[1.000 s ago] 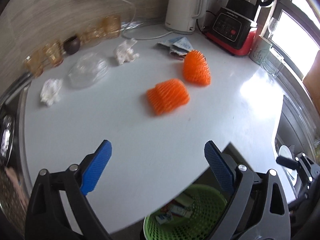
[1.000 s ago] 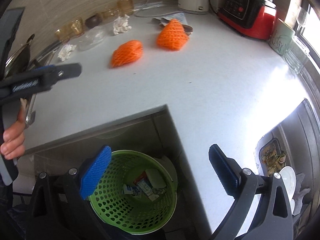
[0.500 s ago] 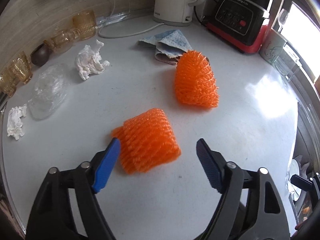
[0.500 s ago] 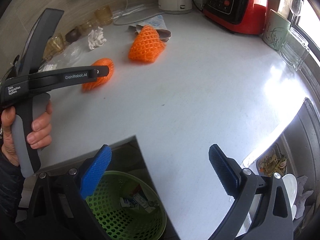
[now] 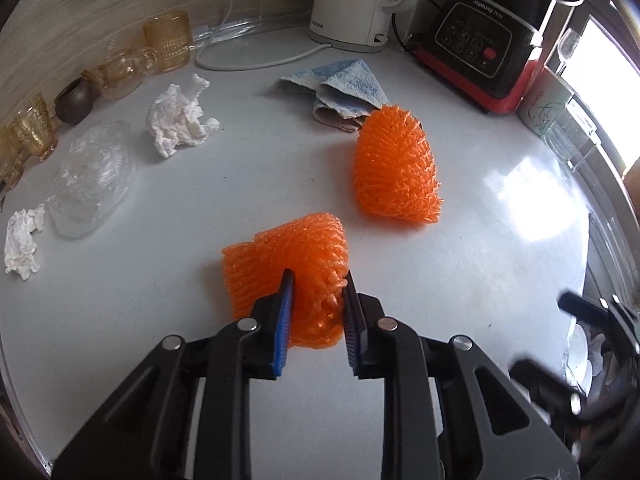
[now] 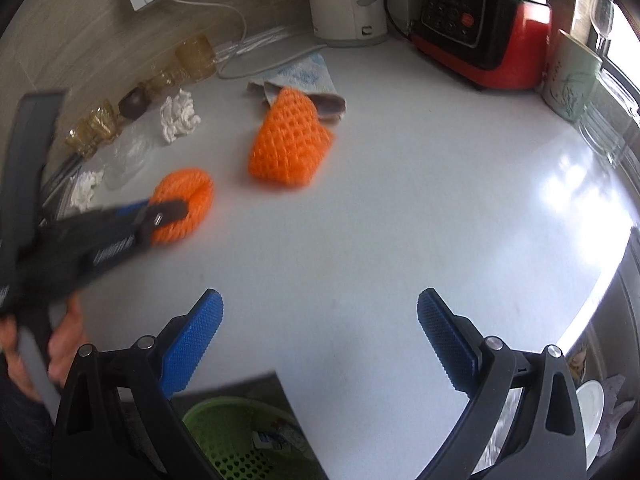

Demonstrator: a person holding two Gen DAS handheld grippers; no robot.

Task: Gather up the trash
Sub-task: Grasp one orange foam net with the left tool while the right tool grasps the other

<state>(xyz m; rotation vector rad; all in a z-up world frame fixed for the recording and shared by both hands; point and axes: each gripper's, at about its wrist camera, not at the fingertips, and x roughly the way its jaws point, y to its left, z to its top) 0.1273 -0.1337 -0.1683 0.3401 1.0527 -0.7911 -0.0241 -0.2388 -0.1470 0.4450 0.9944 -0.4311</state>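
Note:
Two orange foam fruit nets lie on the white counter. My left gripper (image 5: 316,280) is closing on the near net (image 5: 280,256), and its blue pads press into the foam on both sides. In the right wrist view that same net (image 6: 192,196) shows with the left gripper (image 6: 168,212) across it. The far net (image 5: 394,168) (image 6: 290,148) lies free beside a cloth. My right gripper (image 6: 320,312) stands open over bare counter, nothing between its fingers. A green basket (image 6: 224,440) with scraps sits below the counter edge.
Two crumpled tissues (image 5: 180,120) (image 5: 22,240) and a clear plastic wrap (image 5: 92,176) lie at the left. Amber glasses (image 5: 166,40), a white kettle (image 5: 356,0), a red-and-black blender (image 5: 488,40), a blue cloth (image 5: 340,88) and a mug (image 5: 546,104) line the back.
My left gripper moved forward over the counter to the near net and closed on it. My right gripper moved from above the basket to over the counter, still open.

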